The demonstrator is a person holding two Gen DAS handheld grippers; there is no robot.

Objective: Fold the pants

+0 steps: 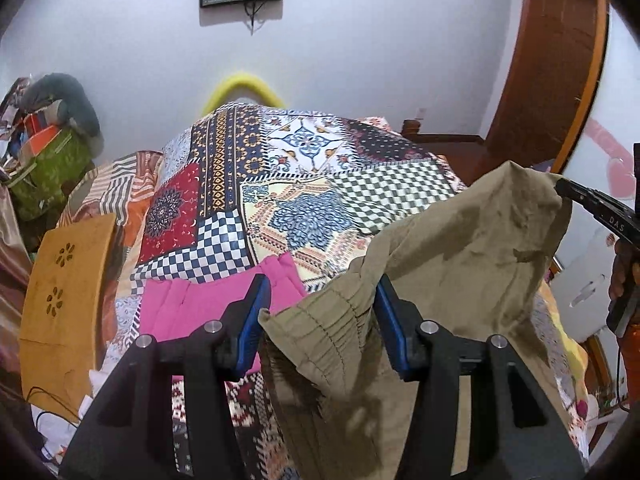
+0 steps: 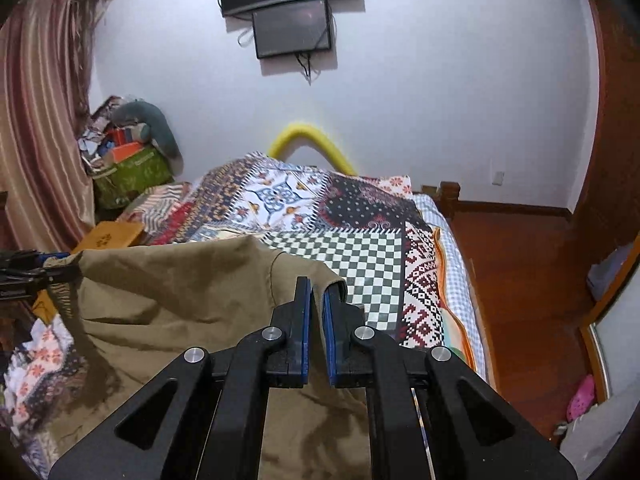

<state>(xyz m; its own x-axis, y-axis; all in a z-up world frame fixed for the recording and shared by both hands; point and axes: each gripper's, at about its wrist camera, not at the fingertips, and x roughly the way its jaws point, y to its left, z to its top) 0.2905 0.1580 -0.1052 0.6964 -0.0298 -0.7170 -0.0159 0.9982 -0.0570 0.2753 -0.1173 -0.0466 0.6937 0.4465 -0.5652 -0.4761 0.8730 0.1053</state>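
Khaki pants [image 1: 460, 240] hang lifted above the patchwork bedspread [image 1: 280, 184]. In the left wrist view my left gripper [image 1: 322, 292] has its jaws wide apart, and the elastic waistband lies between the blue pads without being pinched. My right gripper [image 1: 568, 190] shows at the right, shut on the far corner of the pants. In the right wrist view the right gripper [image 2: 317, 292] is shut on the pants' edge [image 2: 180, 308], and the left gripper [image 2: 60, 266] shows at the far left by the other corner.
Pink folded cloth [image 1: 200, 304] lies on the bed just ahead of the left gripper. An orange wooden board [image 1: 60, 300] and clutter with a green bag [image 1: 48, 172] stand at the left. Wooden floor [image 2: 520, 280] runs along the bed's right side.
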